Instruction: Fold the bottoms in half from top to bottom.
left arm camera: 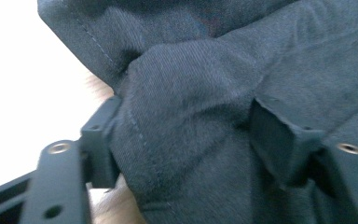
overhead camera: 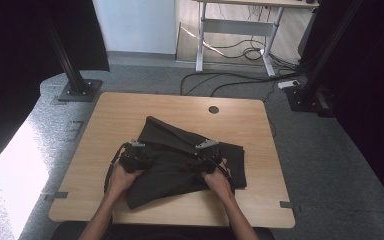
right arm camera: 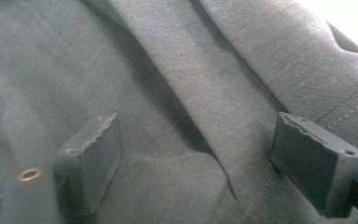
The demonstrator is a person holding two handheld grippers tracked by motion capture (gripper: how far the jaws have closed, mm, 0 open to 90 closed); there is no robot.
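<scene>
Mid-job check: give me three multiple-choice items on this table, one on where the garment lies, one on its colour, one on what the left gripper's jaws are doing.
1. The dark garment lies:
A. on the floor
B. on the wooden table
C. on a chair

2. Its colour:
A. dark grey-black
B. red
C. white

3. The left gripper has:
A. nothing between its jaws
B. a fold of cloth bunched between its jaws
C. a cable between its jaws

Answers: 1 B, the high view shows it spread on the tabletop; 2 A, dark in every view; 3 B, fabric fills the gap in the left gripper view.
</scene>
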